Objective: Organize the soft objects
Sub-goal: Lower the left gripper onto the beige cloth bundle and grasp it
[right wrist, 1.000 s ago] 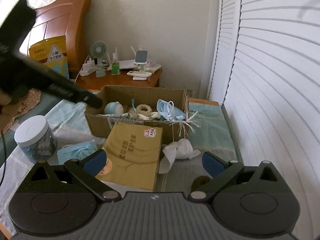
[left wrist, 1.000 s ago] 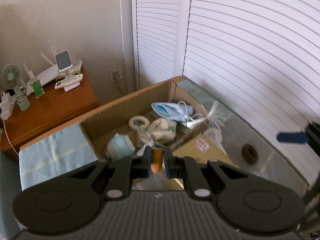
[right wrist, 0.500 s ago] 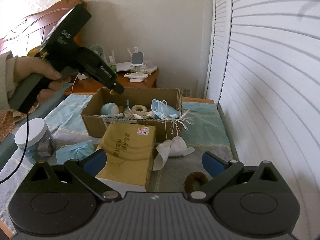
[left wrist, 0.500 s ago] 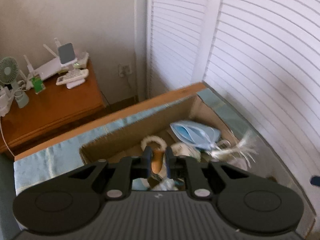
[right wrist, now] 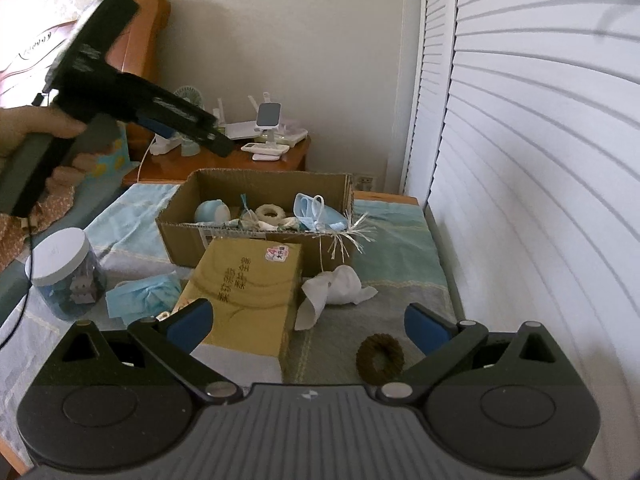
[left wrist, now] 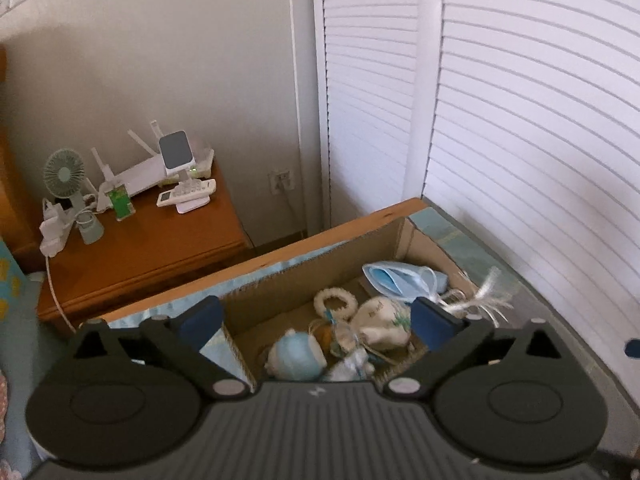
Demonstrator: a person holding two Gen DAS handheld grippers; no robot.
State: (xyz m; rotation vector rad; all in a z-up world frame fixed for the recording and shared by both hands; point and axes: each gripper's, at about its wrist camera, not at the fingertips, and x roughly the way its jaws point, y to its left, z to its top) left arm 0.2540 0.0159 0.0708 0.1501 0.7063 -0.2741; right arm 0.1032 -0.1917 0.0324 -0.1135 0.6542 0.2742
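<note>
soft things sit in two places: some in the cardboard box (right wrist: 256, 216) and some loose on the bed (right wrist: 400, 248) in front of it.

going left to right on the bed, a jar with a white lid (right wrist: 66, 272) stands near the left edge. just beside it lies a blue face mask (right wrist: 144, 294). next comes a yellow carton (right wrist: 248, 288), touching the front wall of the box. a white cloth (right wrist: 340, 286) lies just right of the carton. a brown hair ring (right wrist: 380, 356) lies nearer the camera, with bare bed around it. the white slatted doors (right wrist: 520, 160) run close along the right edge of the bed, so there is little room on that side.

inside the box, left to right, are a pale blue round toy (left wrist: 296, 358), a white fuzzy ring (left wrist: 335, 303), a cream pouch (left wrist: 384, 322) and another blue mask (left wrist: 396, 278). straw strands (left wrist: 480, 300) hang over the right wall of the box.

the left gripper (left wrist: 316, 320) hangs over the box with its jaws opening wide and nothing between them. the blue toy and the pouch lie below the gap.

the right gripper (right wrist: 306, 322) is low over the near bed. its jaws stand wide apart and hold nothing. the hair ring lies just inside the right jaw, and the carton corner is by the left jaw.
</note>
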